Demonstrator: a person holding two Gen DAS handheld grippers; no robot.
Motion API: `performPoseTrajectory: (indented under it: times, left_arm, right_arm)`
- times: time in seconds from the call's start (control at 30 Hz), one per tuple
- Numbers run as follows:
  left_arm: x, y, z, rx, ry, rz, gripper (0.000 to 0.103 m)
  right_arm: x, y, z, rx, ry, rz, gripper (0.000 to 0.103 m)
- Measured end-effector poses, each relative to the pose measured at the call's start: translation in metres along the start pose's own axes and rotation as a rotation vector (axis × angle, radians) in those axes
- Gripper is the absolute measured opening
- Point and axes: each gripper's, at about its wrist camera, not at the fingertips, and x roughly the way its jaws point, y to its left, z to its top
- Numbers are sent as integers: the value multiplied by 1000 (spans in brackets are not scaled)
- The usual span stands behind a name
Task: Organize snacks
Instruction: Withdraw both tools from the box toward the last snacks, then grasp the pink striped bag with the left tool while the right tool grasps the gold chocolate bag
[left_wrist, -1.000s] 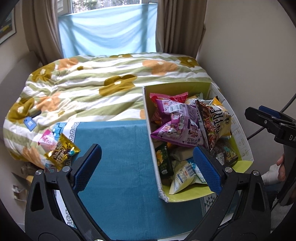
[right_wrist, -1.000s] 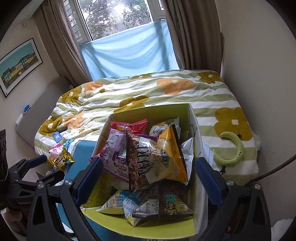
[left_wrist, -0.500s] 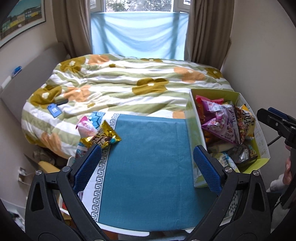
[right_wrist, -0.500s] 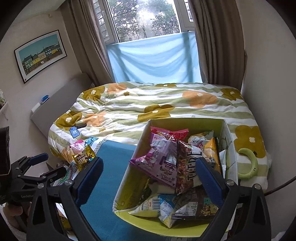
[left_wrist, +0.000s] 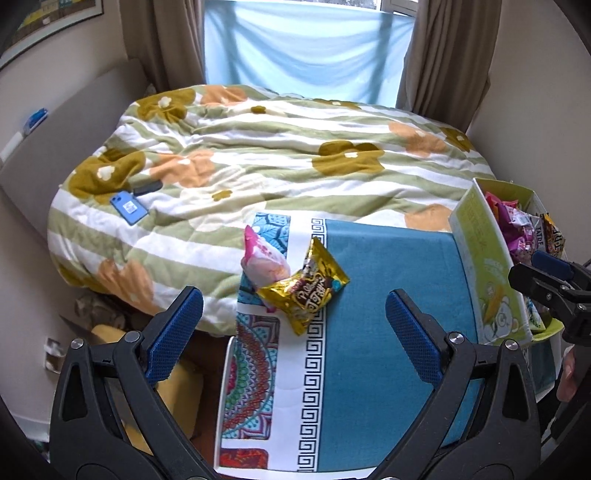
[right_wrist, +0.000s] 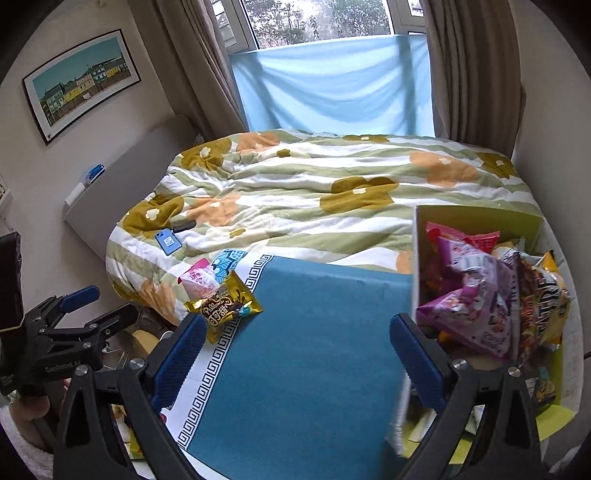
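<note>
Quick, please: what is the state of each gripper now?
Left gripper: open, holding nothing, pointed toward the gold snack packet.
Right gripper: open, holding nothing.

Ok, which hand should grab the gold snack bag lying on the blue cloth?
Left, probably. The left gripper is open and faces the gold bag almost head-on. The right gripper is open too, but sits by the box, with the bag off to its left.

Each gripper (left_wrist: 293, 325) has a black frame, silver screws and textured blue finger pads (left_wrist: 173, 334). White lettering marks the left gripper (right_wrist: 94, 306).
</note>
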Motion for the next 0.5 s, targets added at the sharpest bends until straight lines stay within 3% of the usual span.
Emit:
performPoseTrajectory:
  times: [0.2,0.5]
  left_arm:
    - [61,51,19,27,82,-40,99]
    - [150,66,29,135,193,-141,99]
  right_arm:
    - [58,35,2,98,78,-6,99]
    - [145,54,-4,353,151,3,99]
